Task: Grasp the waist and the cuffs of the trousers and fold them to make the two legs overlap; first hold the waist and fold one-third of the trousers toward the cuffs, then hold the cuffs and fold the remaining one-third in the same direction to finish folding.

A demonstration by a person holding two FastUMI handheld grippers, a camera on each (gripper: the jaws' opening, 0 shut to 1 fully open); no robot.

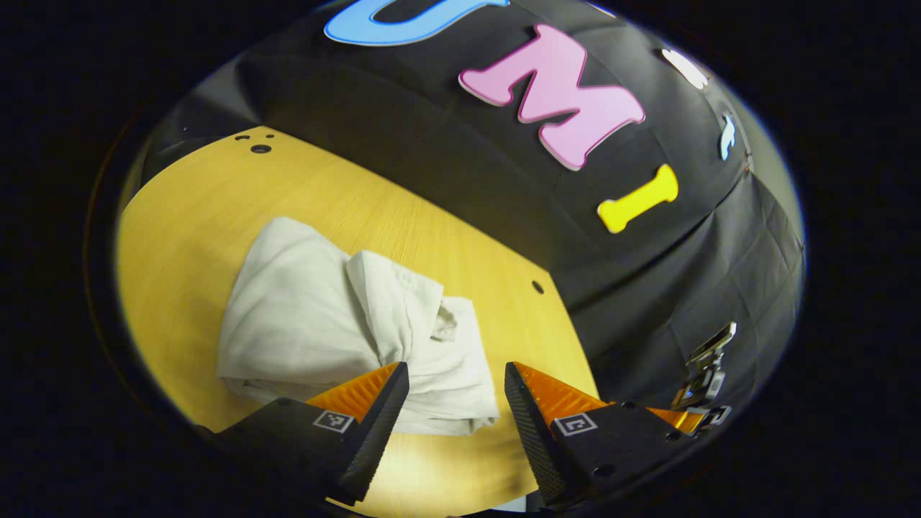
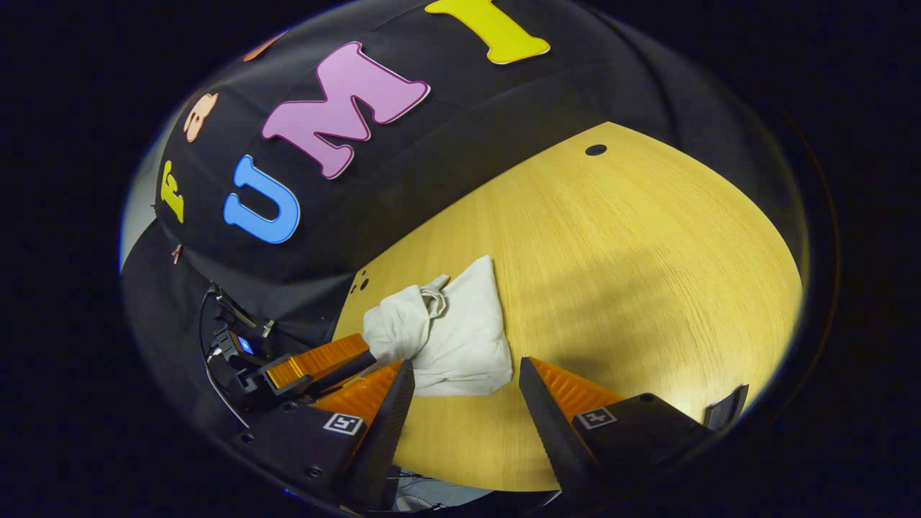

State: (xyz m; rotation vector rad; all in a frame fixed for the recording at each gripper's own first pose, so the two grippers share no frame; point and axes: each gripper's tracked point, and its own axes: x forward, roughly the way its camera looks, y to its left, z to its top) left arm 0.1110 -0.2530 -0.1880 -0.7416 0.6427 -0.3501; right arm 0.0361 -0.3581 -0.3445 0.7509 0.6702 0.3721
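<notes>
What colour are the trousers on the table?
Off-white, plain, no pattern; the trousers show best in the left gripper view.

I see the trousers (image 1: 338, 324) bunched in a loose heap on the tabletop (image 2: 647, 288), the one obstacle on the wood; broad bare wood lies to one side of them in the right gripper view; the booth wall (image 1: 647, 288) closes the tabletop's far edge, near the heap.

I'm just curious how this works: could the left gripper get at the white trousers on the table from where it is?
Probably yes. The left gripper is open, the bundled trousers lie just ahead of its fingers, and nothing stands between them on the table.
</notes>
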